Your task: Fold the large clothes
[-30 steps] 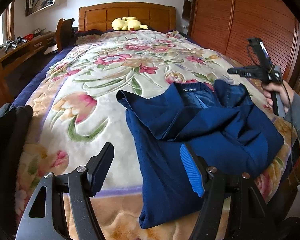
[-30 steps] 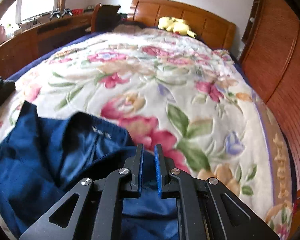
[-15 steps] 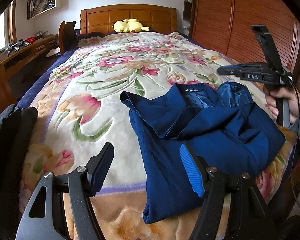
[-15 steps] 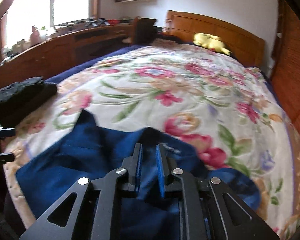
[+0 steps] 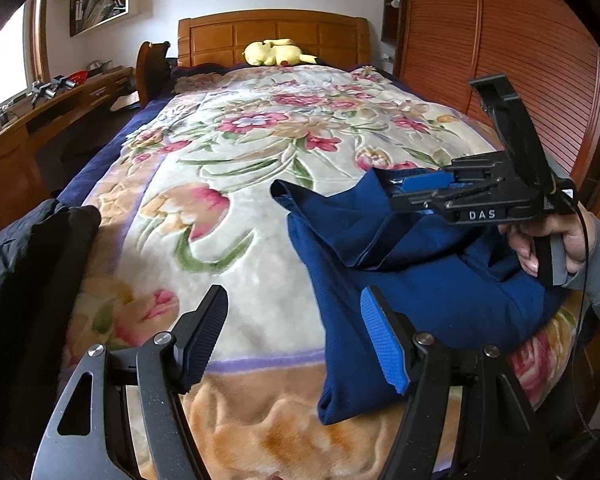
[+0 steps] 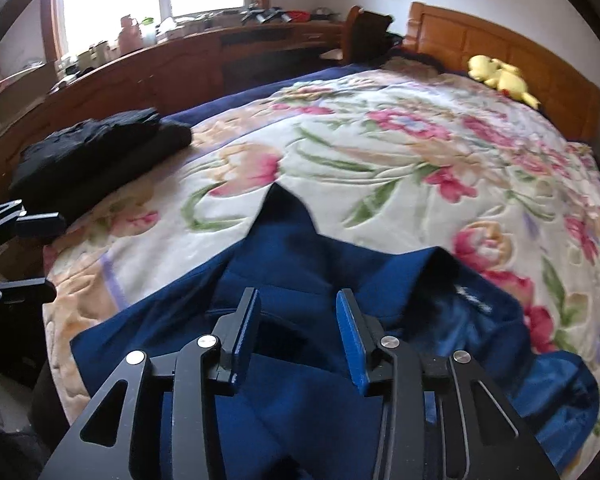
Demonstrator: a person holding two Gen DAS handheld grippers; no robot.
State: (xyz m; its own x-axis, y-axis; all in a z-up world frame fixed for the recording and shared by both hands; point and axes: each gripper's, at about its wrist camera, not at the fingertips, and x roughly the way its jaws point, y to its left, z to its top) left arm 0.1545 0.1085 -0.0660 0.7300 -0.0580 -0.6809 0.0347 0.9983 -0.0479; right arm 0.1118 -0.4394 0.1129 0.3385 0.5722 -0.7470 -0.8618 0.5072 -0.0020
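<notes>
To the left of our left gripper (image 5: 292, 344) lay a dark folded garment (image 5: 28, 264), judged set aside to keep the floral blanket (image 5: 228, 184) free for folding; this gripper's jaws stood wide apart, holding nothing, just left of the blue garment (image 5: 380, 280). Further right, our right gripper (image 6: 296, 332) hovered above that garment's bunched middle, jaws opening, nothing pinched between them, probably to take hold of the cloth.

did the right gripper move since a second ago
Yes. In the left wrist view the right gripper, jaws opening, has swung left from beside the wardrobe doors to over the blue garment.
</notes>
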